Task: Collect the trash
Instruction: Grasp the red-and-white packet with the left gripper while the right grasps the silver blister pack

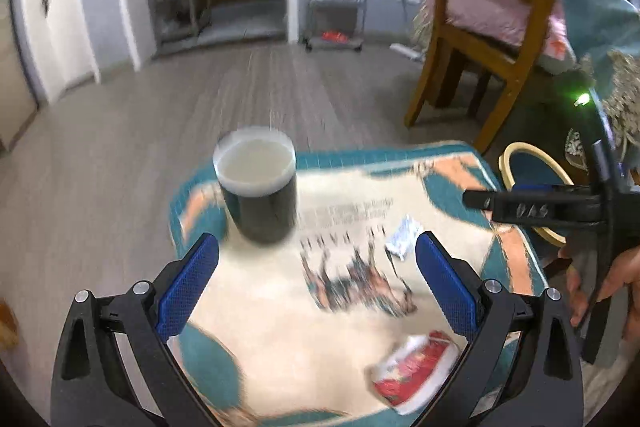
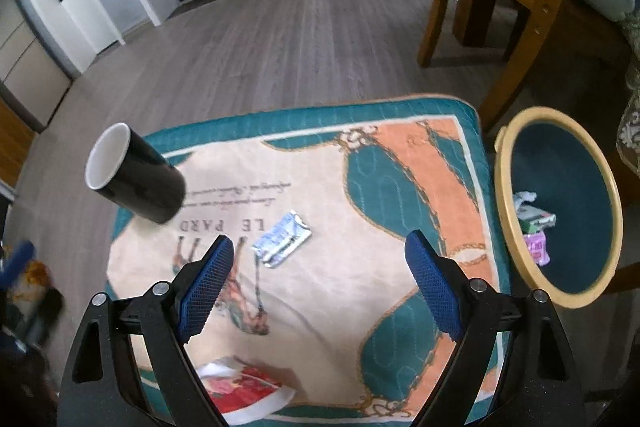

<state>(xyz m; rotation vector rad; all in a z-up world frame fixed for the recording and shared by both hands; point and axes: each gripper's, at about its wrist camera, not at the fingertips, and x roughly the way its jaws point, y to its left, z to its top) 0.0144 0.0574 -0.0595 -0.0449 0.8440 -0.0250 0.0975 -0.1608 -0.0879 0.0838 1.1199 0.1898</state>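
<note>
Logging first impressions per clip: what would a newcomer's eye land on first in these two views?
Probably the black cup with its white inside, standing near the far left edge of the patterned teal and peach cloth. Next come the scraps on the cloth: a silvery wrapper at its centre and a red and white packet at the near edge. To the right stands a yellow-rimmed bin already holding some trash.

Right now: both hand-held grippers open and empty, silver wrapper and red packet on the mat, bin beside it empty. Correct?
Not quite: the bin is not empty. The right wrist view shows several scraps at its bottom. The rest holds: left hand-held gripper and right hand-held gripper open and empty, silver wrapper and red packet on the mat.
</note>
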